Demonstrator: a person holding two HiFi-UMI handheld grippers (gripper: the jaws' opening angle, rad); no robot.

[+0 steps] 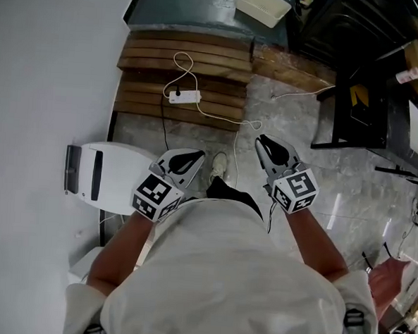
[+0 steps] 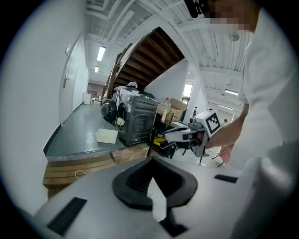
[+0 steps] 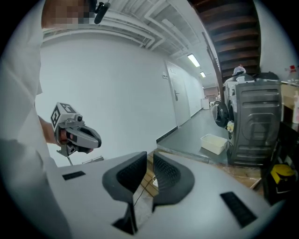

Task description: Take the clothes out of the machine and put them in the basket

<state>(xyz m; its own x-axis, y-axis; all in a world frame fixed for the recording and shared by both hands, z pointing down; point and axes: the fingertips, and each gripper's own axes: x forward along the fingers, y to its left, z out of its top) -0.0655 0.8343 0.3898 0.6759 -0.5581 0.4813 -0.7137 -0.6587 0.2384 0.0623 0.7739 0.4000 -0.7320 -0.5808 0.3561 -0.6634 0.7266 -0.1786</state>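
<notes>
While my left gripper (image 1: 194, 157) and right gripper (image 1: 265, 144) are closed on nothing, clothes in the machine (image 3: 254, 123), frame right, should be soft, light: I'd pinch a bunched fold.

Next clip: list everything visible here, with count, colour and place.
Machine: one, dark grey, on the raised grey floor beyond the steps.
Basket: one, white, on that grey floor beside the machine.
Wooden steps: one set, brown, ahead of the person.
Power strip: one, white, cabled, on the steps.
Appliance: one, white, by the left wall.
Left gripper: grey, jaws together, empty.
Right gripper: grey, jaws almost together, empty.
</notes>
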